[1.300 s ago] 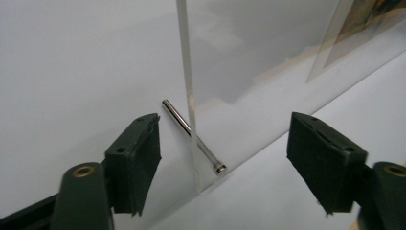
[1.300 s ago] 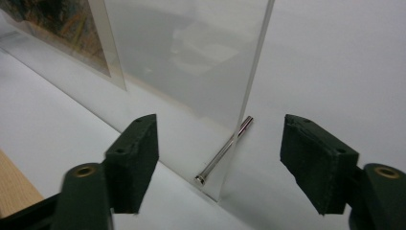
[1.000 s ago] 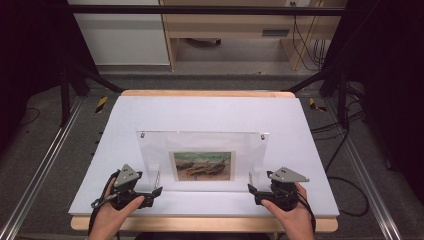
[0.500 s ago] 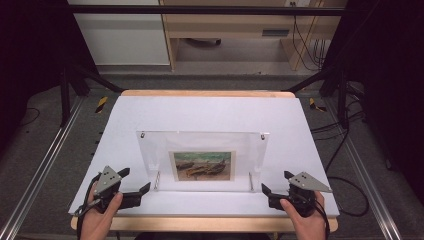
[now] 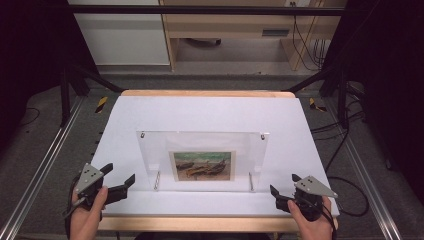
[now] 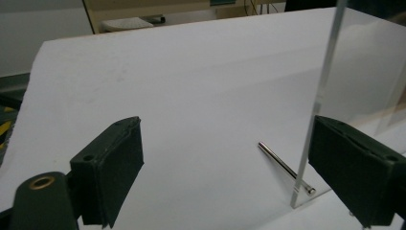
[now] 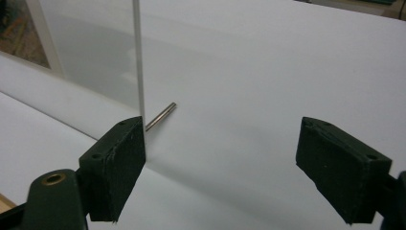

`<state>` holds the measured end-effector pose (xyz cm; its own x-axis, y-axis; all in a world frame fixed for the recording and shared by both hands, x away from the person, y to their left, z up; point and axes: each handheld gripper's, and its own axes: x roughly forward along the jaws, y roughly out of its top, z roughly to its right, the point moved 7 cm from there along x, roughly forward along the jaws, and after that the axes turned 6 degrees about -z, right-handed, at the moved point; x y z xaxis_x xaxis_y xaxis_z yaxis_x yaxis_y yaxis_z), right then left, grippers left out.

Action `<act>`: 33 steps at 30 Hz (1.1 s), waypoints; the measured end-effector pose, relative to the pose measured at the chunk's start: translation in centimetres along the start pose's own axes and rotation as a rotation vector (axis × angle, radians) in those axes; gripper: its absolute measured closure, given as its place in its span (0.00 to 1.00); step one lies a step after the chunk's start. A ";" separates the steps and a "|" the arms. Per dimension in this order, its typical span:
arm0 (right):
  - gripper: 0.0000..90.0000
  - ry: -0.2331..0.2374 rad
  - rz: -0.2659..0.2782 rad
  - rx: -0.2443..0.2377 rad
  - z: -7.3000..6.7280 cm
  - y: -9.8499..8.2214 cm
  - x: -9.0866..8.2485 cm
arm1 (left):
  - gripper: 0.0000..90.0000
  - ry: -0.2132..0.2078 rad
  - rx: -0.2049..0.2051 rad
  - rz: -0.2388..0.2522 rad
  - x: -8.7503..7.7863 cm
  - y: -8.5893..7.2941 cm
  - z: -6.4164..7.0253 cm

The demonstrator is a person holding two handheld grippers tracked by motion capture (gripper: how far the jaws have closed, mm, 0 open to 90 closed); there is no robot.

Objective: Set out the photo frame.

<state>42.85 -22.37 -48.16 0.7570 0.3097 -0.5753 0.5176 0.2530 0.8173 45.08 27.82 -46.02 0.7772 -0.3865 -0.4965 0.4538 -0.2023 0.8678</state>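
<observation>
A clear acrylic picture frame (image 5: 202,147) stands upright on the white table (image 5: 210,112), with a print of boats (image 5: 202,166) in its lower middle. It rests on two metal pins; one pin (image 6: 285,166) shows by the pane's edge (image 6: 317,100), the other pin (image 7: 161,116) by the opposite edge (image 7: 138,57). My left gripper (image 5: 119,173) (image 6: 225,163) is open at the front left, apart from the frame. My right gripper (image 5: 284,183) (image 7: 220,163) is open at the front right; its jaws have just been closing slightly, with nothing between them.
The table's wooden front edge (image 5: 200,223) runs just behind both hands. Metal rails (image 5: 45,165) flank the table on the floor. Cables (image 5: 350,190) trail at the right, and a cabinet (image 5: 125,35) stands at the back.
Both grippers have moved outward from the frame's lower corners toward the table's front corners. The frame has stayed upright in place.
</observation>
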 end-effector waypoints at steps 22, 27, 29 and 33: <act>0.11 -0.113 0.014 -0.015 0.8 0.4 1.5 | 0.13 0.148 0.000 -0.055 0.9 -0.3 -3.2; 0.10 -0.120 -0.008 0.024 1.8 0.7 2.6 | 0.11 0.114 0.036 -0.075 1.7 0.3 -3.9; 0.10 -0.127 -0.018 0.022 2.0 0.8 2.8 | 0.11 0.102 0.039 -0.083 2.2 0.5 -4.1; 0.10 -0.140 -0.054 0.025 2.6 1.9 3.7 | 0.11 0.069 0.055 -0.103 3.3 1.1 -4.1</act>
<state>47.72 -23.14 -48.68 0.7748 0.1652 -0.6103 0.5679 0.2425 0.7866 49.96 30.00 -46.78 0.7566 -0.2990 -0.5815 0.5096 -0.2875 0.8110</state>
